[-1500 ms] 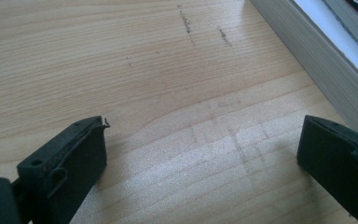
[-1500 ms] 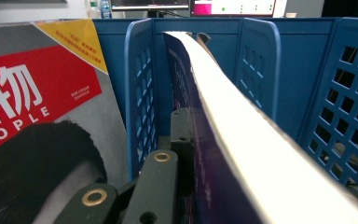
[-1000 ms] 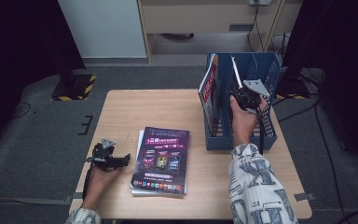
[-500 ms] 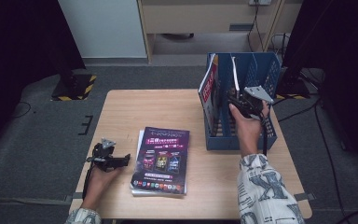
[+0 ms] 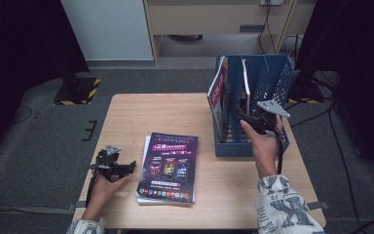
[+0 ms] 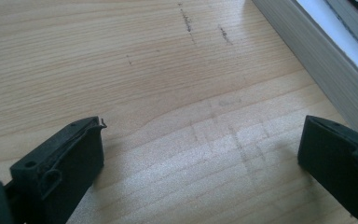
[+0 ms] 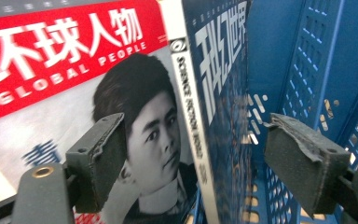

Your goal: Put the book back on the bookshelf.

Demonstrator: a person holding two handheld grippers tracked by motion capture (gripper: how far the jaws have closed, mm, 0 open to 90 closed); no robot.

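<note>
- High view: wooden desk (image 5: 195, 112), pale grain, rectangular, on grey carpet; dark curtains at both sides, a white panel and a wooden cabinet behind.
- High view: blue plastic rack (image 5: 272, 78) with perforated walls and upright dividers stands at the desk's right edge, toward the far corner.
- High view: a red-covered magazine (image 5: 217, 92) stands in the rack's leftmost slot; a thin book (image 5: 246, 87) stands upright in the next slot.
- High view: right gripper (image 5: 246, 118) sits at the rack's near end, pointing into the slots, grey plate on top.
- High view: flat stack (image 5: 169, 165) of glossy dark-covered magazines lies near the desk's front edge, centre; left gripper (image 5: 126, 168) rests just beside it, toward the front left corner.
- Left gripper view: jaws spread wide over bare wood, nothing between them; the stack's page edges (image 6: 317, 60) run along the upper right.
- Right gripper view: jaws have just been opening and stand apart on either side of the book's spine (image 7: 191, 116), pads clear of it. Glossy red-and-white cover (image 7: 65, 46) to its left, blue lattice wall (image 7: 317, 65) to its right.
</note>
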